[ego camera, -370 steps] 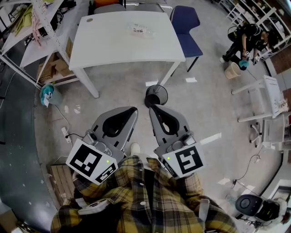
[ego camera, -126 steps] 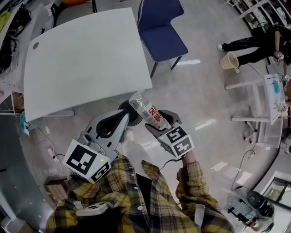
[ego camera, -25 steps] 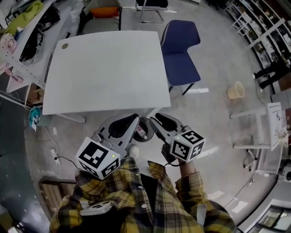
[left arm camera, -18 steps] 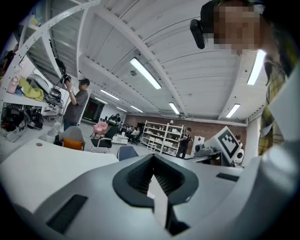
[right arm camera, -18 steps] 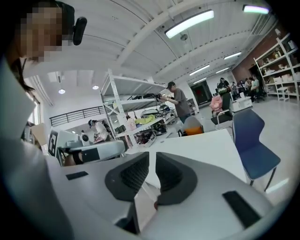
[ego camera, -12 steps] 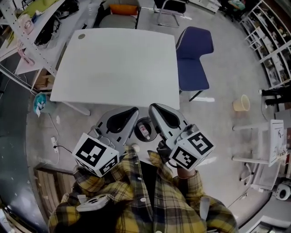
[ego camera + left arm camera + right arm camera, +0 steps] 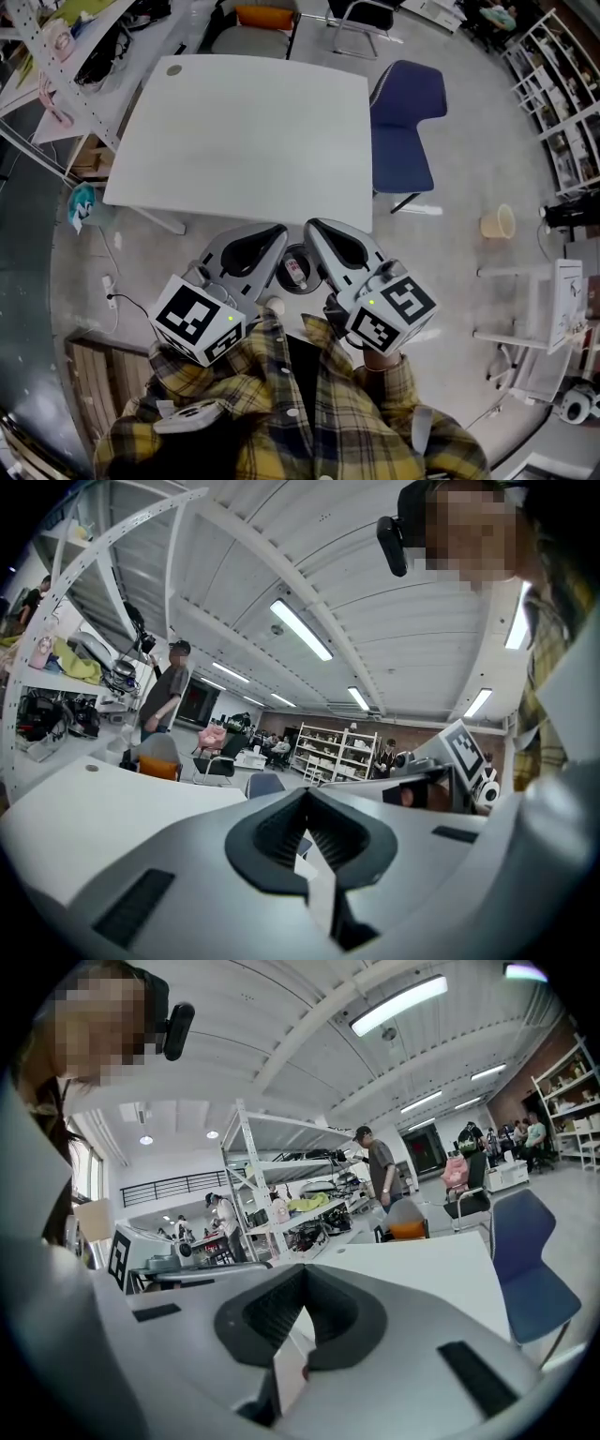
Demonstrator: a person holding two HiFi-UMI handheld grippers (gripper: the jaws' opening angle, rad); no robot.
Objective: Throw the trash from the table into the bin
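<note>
Left of centre, the left gripper [image 7: 278,231] has its jaws pressed together on nothing; just right of it the clear plastic bottle with red label [image 7: 294,271] lies inside the round black bin [image 7: 305,288]. The right gripper [image 7: 313,226] is likewise closed and empty. As the white table [image 7: 244,131] above looks bare, both should lift away without knocking the rim.

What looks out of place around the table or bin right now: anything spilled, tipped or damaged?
Nothing stands out. The bin stands upright on the floor beside the table with a bottle inside it, and no spill shows around it. The table top shows no trash.
</note>
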